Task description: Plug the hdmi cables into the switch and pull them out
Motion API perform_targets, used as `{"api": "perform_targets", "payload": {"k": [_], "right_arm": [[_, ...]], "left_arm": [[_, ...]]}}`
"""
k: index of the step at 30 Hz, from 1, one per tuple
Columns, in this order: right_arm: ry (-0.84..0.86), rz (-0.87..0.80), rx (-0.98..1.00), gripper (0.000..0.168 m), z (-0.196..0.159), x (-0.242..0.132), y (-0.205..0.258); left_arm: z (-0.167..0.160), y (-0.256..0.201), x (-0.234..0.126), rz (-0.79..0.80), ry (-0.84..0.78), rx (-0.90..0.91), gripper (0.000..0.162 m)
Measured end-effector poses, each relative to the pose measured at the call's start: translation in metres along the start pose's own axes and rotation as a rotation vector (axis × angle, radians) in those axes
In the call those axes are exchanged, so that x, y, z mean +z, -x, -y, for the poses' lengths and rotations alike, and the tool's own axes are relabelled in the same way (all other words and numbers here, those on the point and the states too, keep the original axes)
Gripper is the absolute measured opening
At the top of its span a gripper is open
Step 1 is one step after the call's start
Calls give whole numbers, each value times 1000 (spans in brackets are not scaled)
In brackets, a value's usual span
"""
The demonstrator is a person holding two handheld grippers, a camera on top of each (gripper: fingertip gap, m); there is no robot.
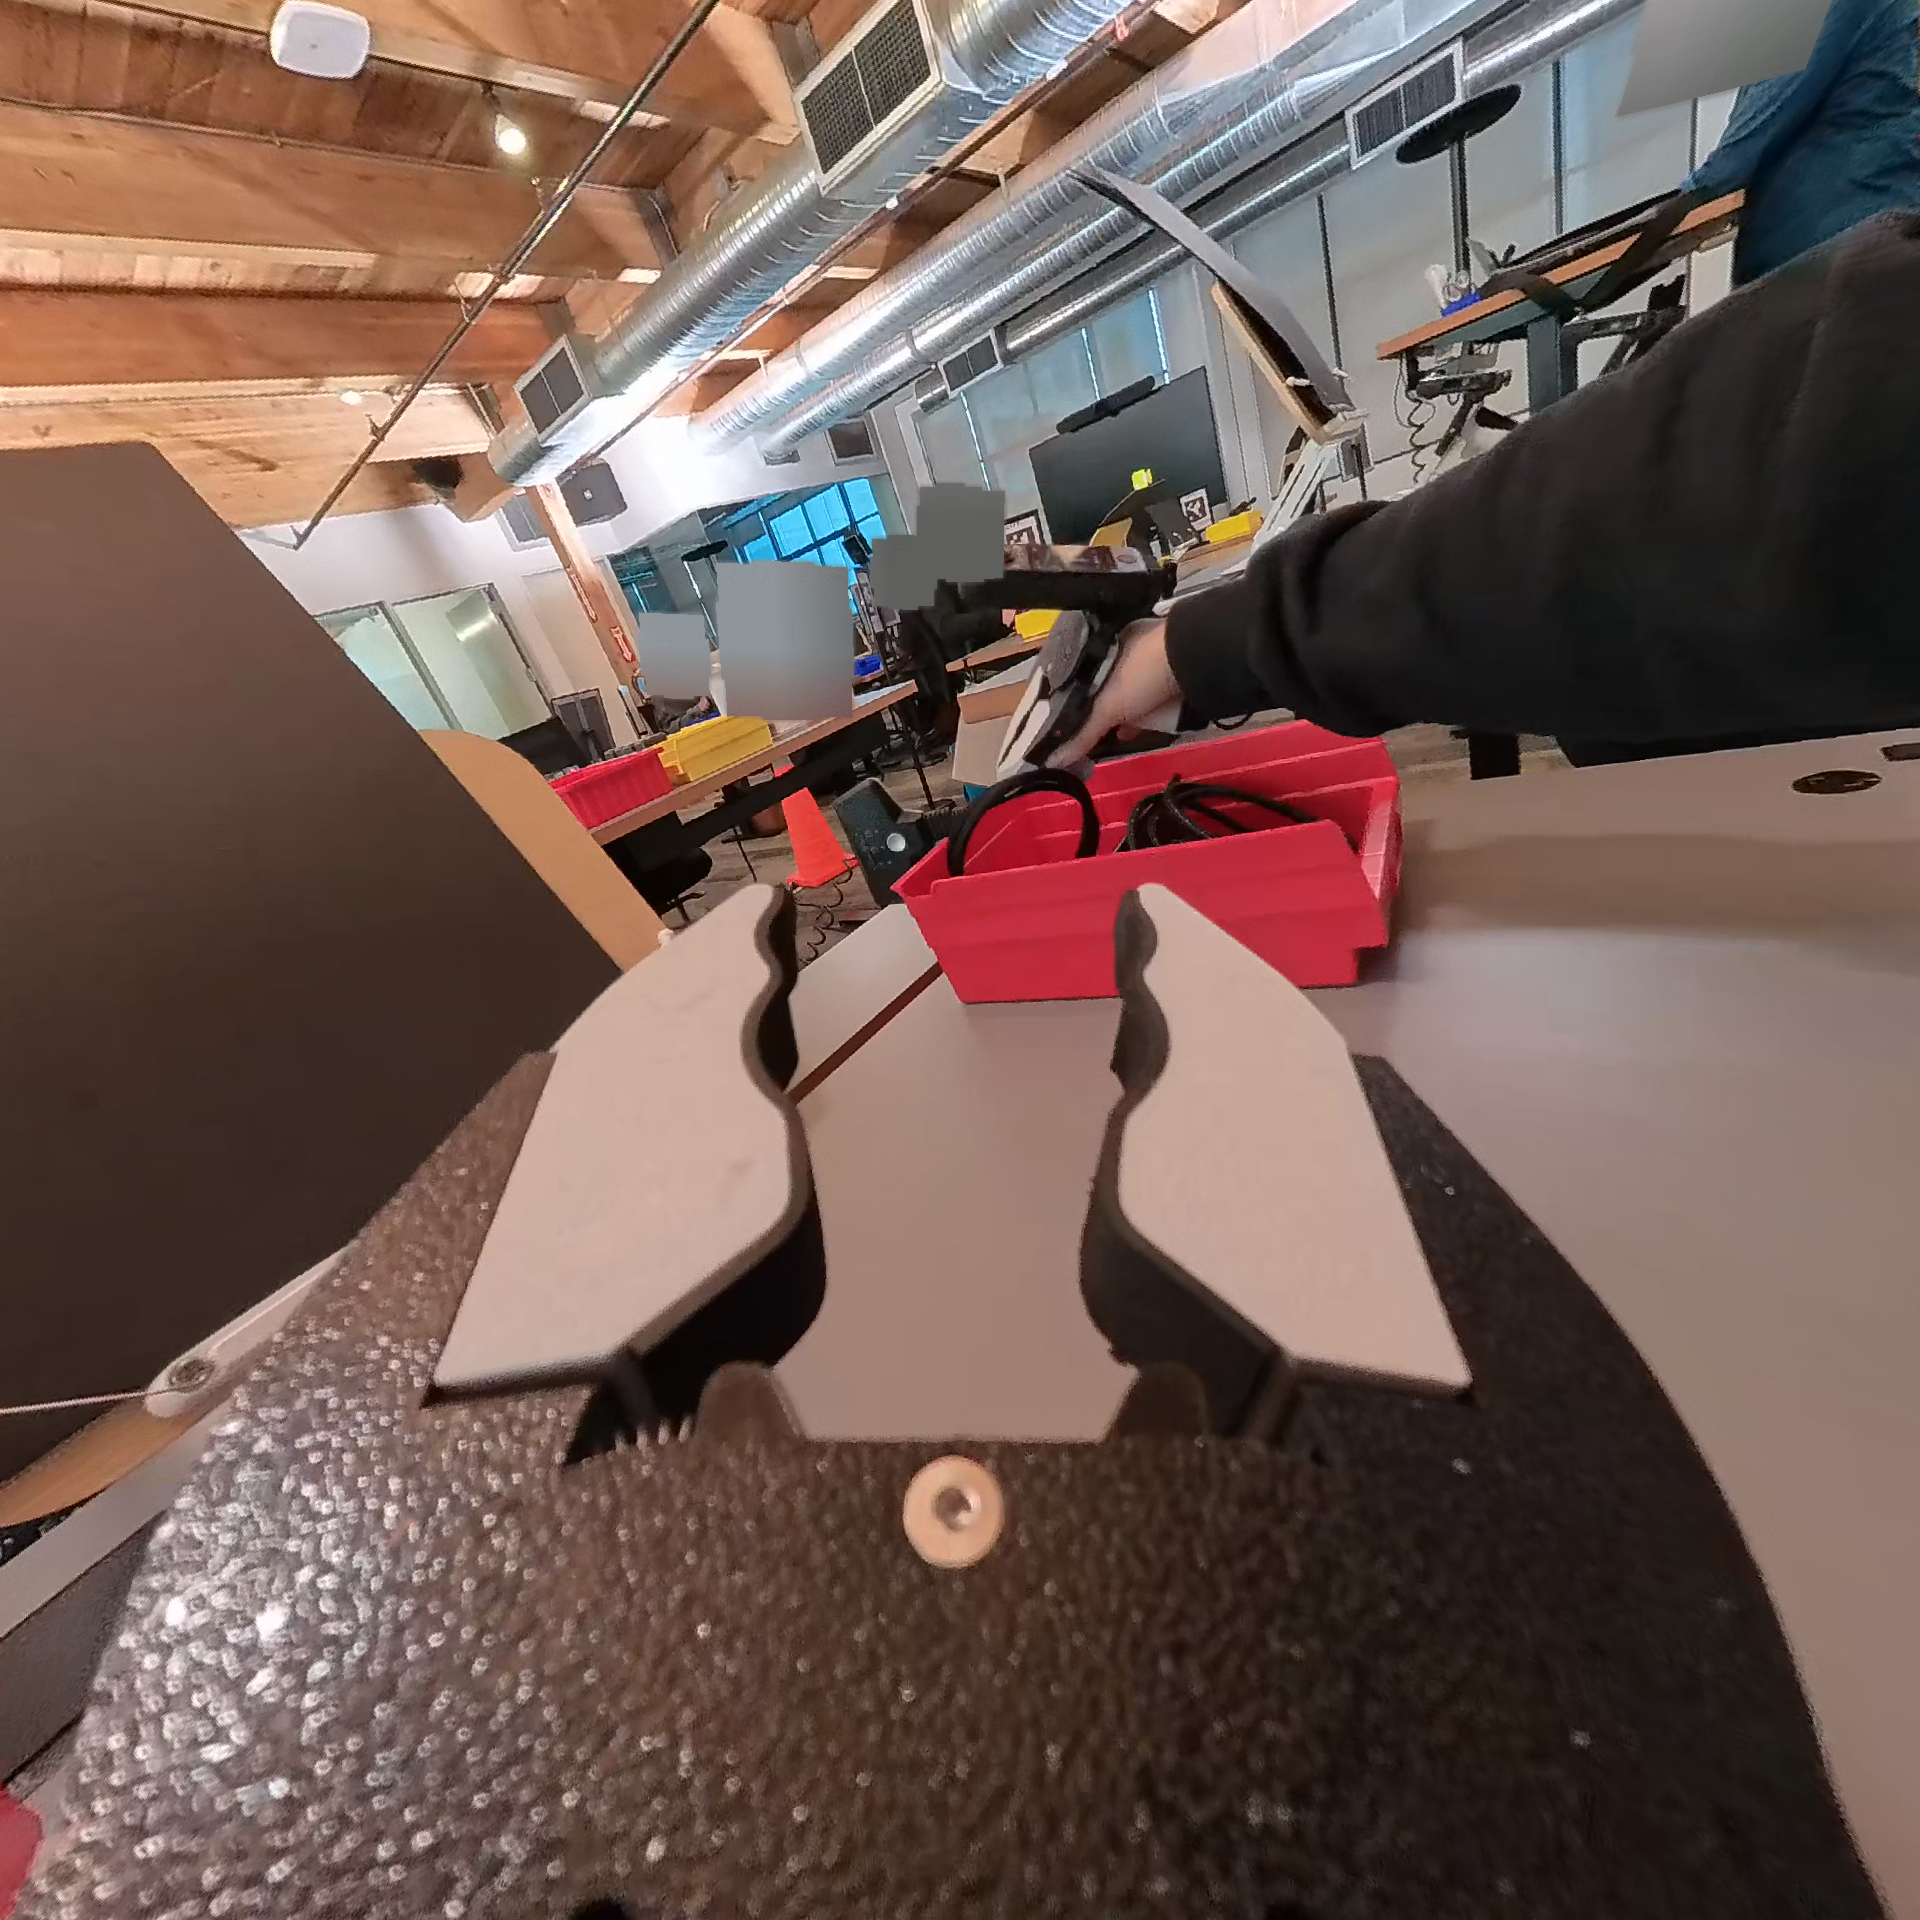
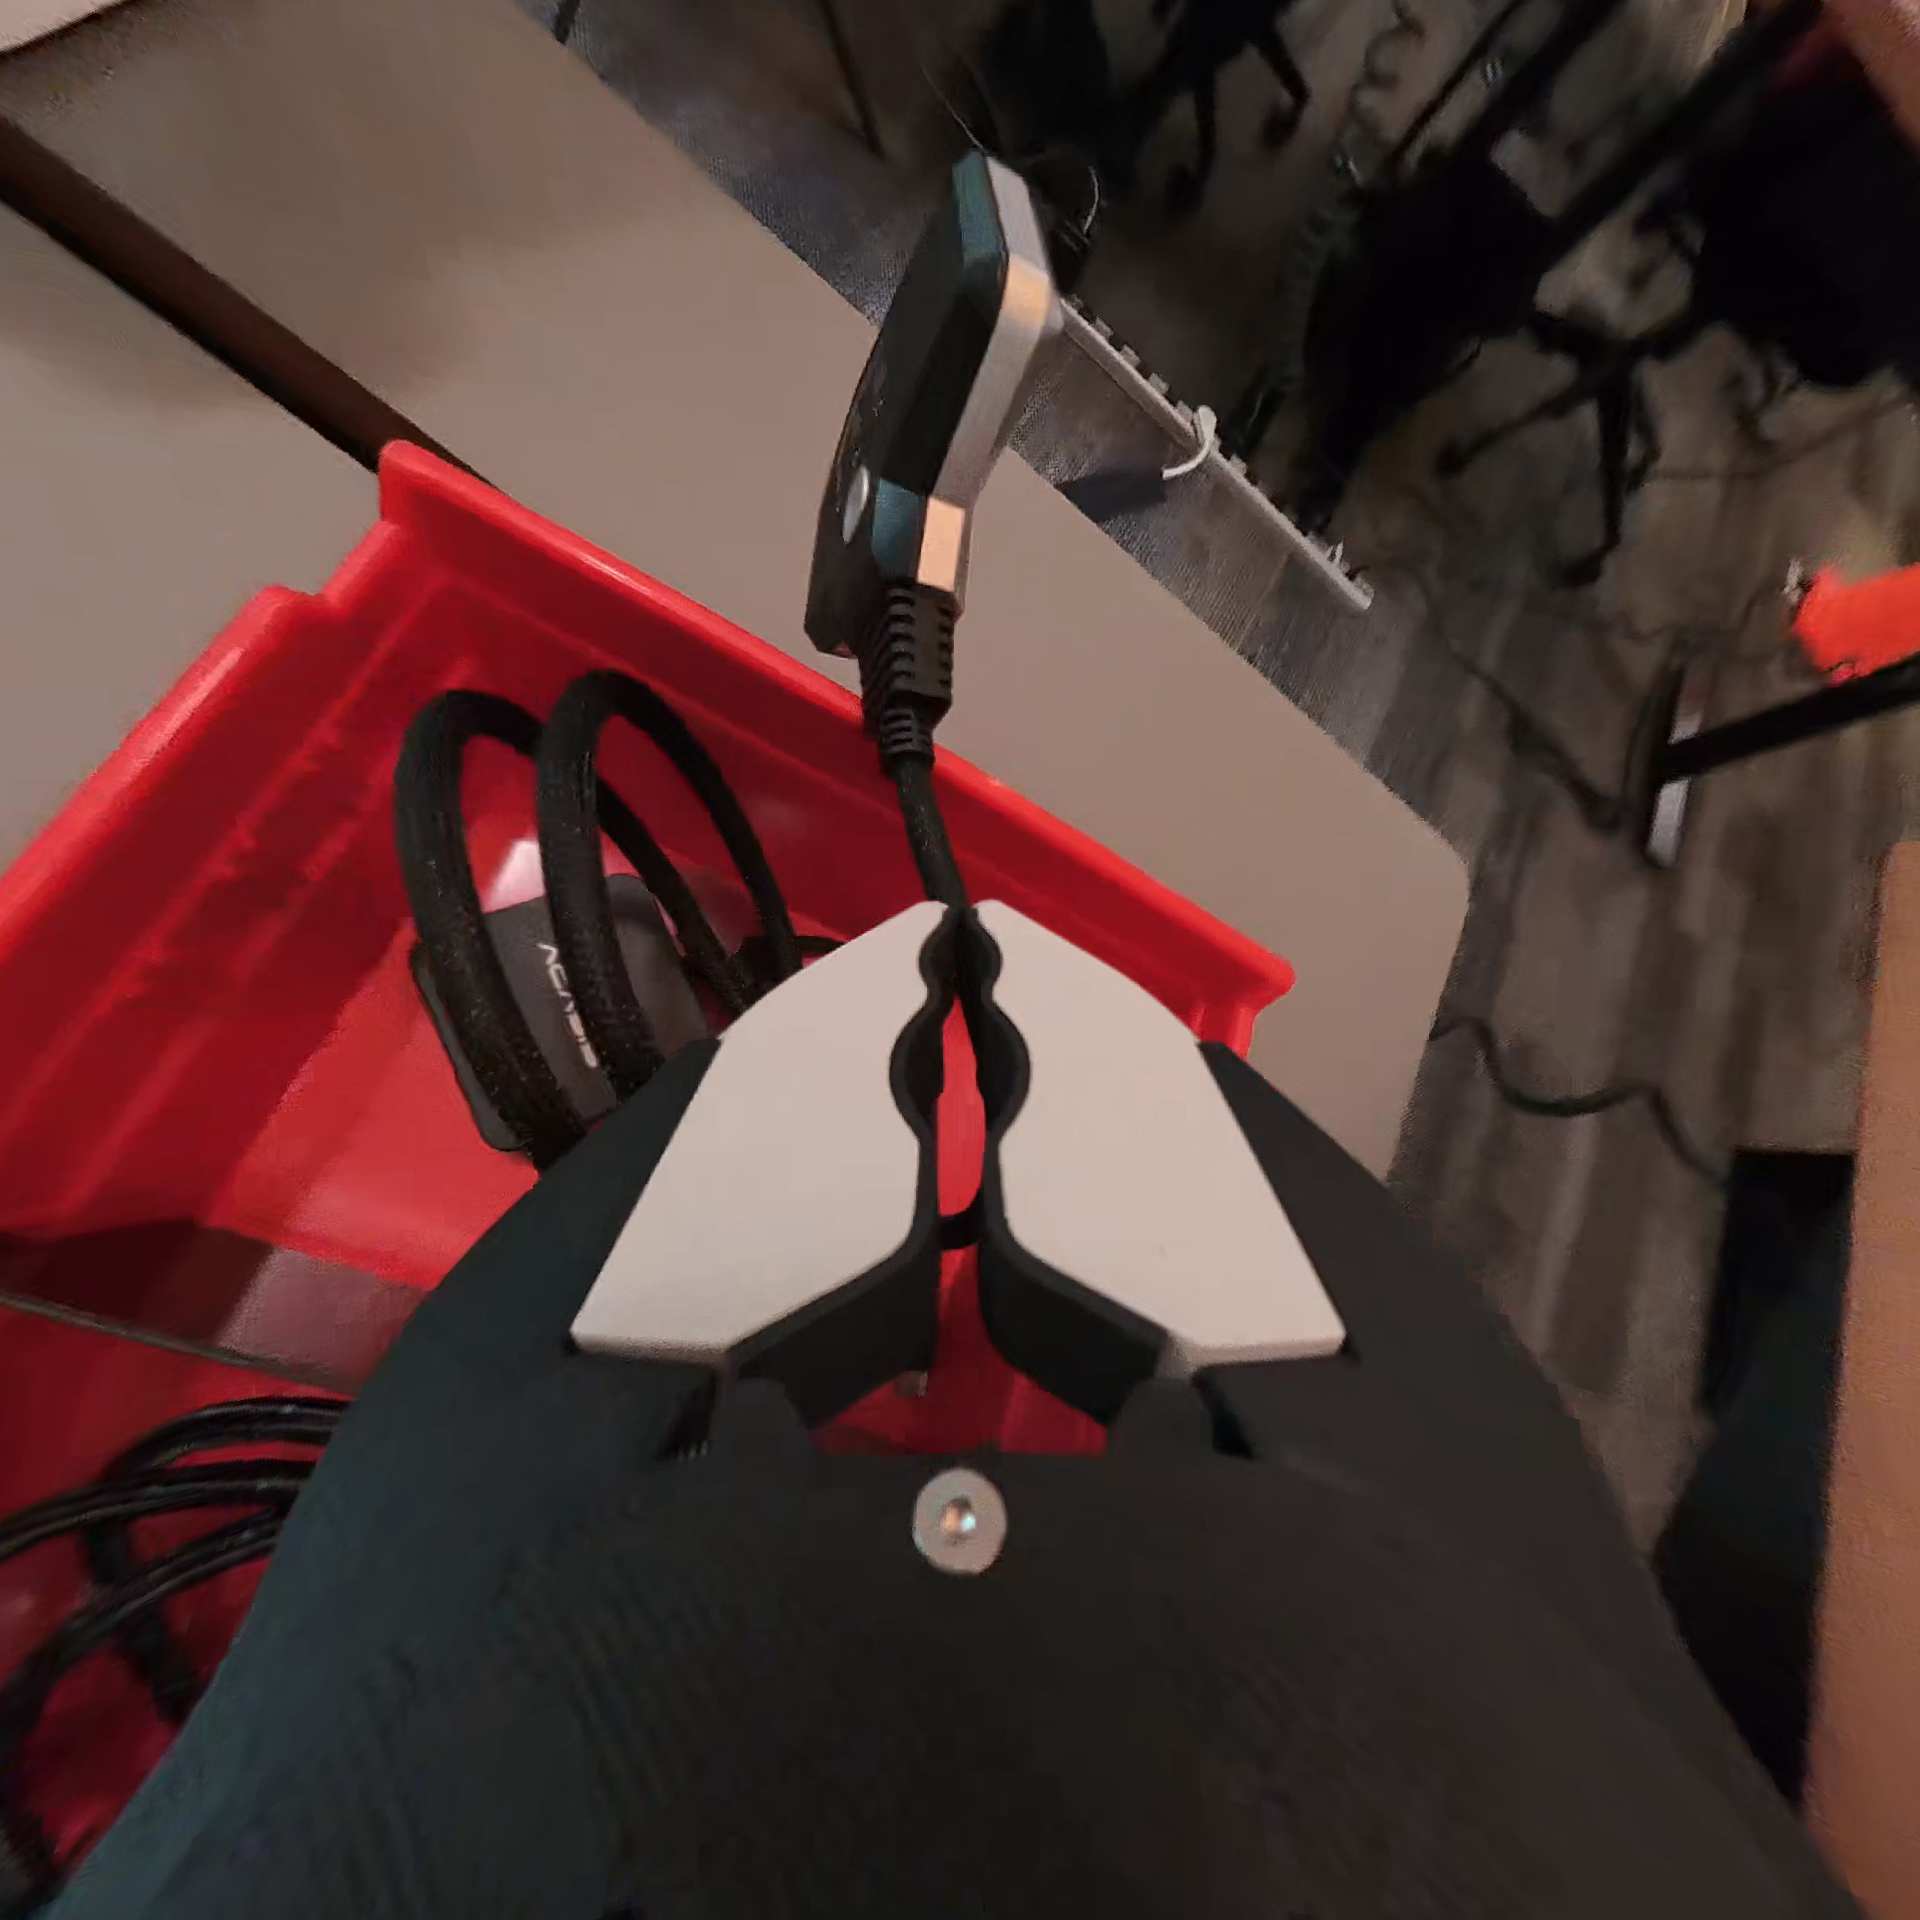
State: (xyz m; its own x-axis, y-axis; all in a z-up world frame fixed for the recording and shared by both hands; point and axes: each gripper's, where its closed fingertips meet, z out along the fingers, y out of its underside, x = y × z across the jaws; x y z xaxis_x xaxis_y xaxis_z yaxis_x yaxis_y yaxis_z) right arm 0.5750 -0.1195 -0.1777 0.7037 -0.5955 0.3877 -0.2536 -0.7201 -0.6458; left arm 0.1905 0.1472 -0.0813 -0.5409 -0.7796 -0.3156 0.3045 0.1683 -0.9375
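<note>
The right gripper (image 2: 961,920) is clamped on a braided black HDMI cable (image 2: 928,821) just below its ribbed strain relief, and the small dark switch (image 2: 925,405) dangles from the plug above the red bin (image 2: 312,665). The switch looks light but swings; the cable is floppy, so gripping the stiff plug body would likely steady it. The left gripper (image 1: 961,920) hovers over the table (image 1: 1610,1039), jaws apart and empty.

Pale lettering on dark device (image 2: 566,1003) in red bin (image 2: 260,831); wording left out.
</note>
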Motion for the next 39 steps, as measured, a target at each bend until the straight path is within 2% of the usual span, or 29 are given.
{"api": "perform_targets", "payload": {"k": [5,9,12,14,17,21,24,29,33,34,36,39], "right_arm": [[16,74,70,0,-3,1,3],[-18,152,20,1,-7,-4,7],[-53,67,-19,26,-4,-3,-5],[-62,21,-40,23,-2,-1,-11],[-25,77,-64,10,-5,9,-2],[40,61,-129,9,-12,18,1],[59,58,-179,7,-9,9,6],[-192,50,-316,7,12,-34,20],[-523,43,-102,7,17,-81,9],[-552,73,-61,7,11,-86,9],[-467,62,-82,7,-12,-81,6],[-390,159,-145,8,-22,-75,20]], "left_arm": [[-11,-3,5,-18,21,-21,58],[-16,-8,9,-37,42,-4,58],[-19,-10,10,-44,53,-1,58],[-22,-11,12,-47,59,-5,58],[-26,-11,13,-51,75,0,58],[-30,-11,13,-51,85,-4,58],[-33,-11,14,-54,94,-6,58],[-33,-8,11,-42,102,15,58],[-28,-6,9,-34,71,-6,58],[-27,-6,9,-36,65,-13,58],[-27,-8,11,-44,58,-26,58],[-26,-13,14,-58,63,-17,58]]}}
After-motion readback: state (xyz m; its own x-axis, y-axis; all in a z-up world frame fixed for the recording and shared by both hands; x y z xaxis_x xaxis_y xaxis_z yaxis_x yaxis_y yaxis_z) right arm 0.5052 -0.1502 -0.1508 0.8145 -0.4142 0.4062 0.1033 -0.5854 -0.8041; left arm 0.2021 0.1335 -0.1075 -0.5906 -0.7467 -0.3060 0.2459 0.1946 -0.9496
